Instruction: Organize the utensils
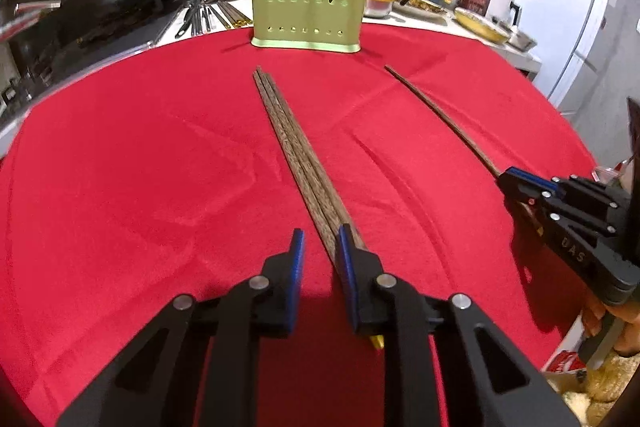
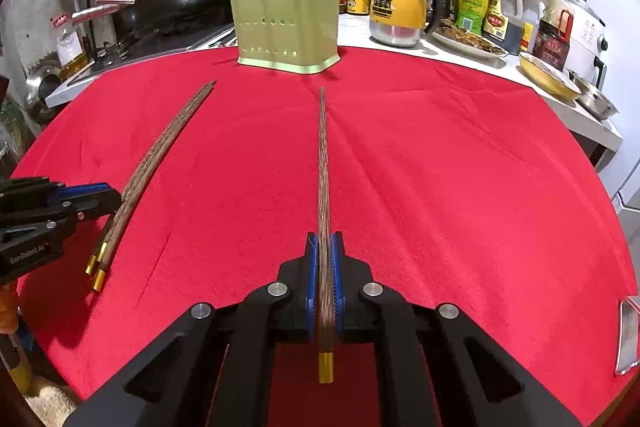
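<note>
left hand-held gripper (image 1: 320, 241) nearest the lens in the left wrist view: jaws stand apart, blue pads astride the near ends of a bundle of wooden chopsticks (image 1: 294, 155). the right pad touches the bundle's side; the left pad is clear of it, so nothing is clamped. the bundle lies flat on the red cloth (image 1: 120, 167) over the table, its far tips pointing at the green utensil holder (image 1: 308, 3). in the right wrist view its gold-capped ends sit just beside the left gripper's fingertips.

the holder stands upright at the cloth's far edge with several chopsticks leaning in it.

right hand-held gripper (image 2: 325, 243): clenched on a single chopstick (image 2: 323, 163), pads pressing both sides, the gold cap behind the pads toward the camera and the thin tip aimed toward the holder. whether that tip touches the cloth i cannot tell.

far right, on the counter behind: a yellow mug (image 2: 398, 7) and sauce bottles (image 2: 474, 5).
</note>
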Demonstrator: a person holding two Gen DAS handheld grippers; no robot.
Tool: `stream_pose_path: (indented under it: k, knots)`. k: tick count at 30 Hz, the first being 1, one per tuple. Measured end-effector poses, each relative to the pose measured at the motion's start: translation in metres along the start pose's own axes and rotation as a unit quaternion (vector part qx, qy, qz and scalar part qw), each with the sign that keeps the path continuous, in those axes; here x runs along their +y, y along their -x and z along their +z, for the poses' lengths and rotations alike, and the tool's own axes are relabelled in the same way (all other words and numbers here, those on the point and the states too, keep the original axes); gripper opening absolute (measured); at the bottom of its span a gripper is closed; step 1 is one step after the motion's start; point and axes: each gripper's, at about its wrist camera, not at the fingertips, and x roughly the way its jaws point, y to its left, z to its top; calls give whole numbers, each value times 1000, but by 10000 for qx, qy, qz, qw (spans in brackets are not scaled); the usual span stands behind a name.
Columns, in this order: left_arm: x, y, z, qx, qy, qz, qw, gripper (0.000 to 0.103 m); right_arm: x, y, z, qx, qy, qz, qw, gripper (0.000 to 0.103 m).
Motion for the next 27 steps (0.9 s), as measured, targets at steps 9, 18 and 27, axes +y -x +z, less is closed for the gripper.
stream_pose_path:
  k: [9,18,27]
  knots:
    - [19,-3,0,84,-186,764,9969,8,-3,-1,1,-33,-53,-123,9999,8]
    - [47,17,-19,-174,267,392,9987,26,-8,2,-4,-24,-117,-72,9999,25]
    - [39,31,-45,-238,343,397,9983,26,-6,17,-22,-73,-96,134,9998,33]
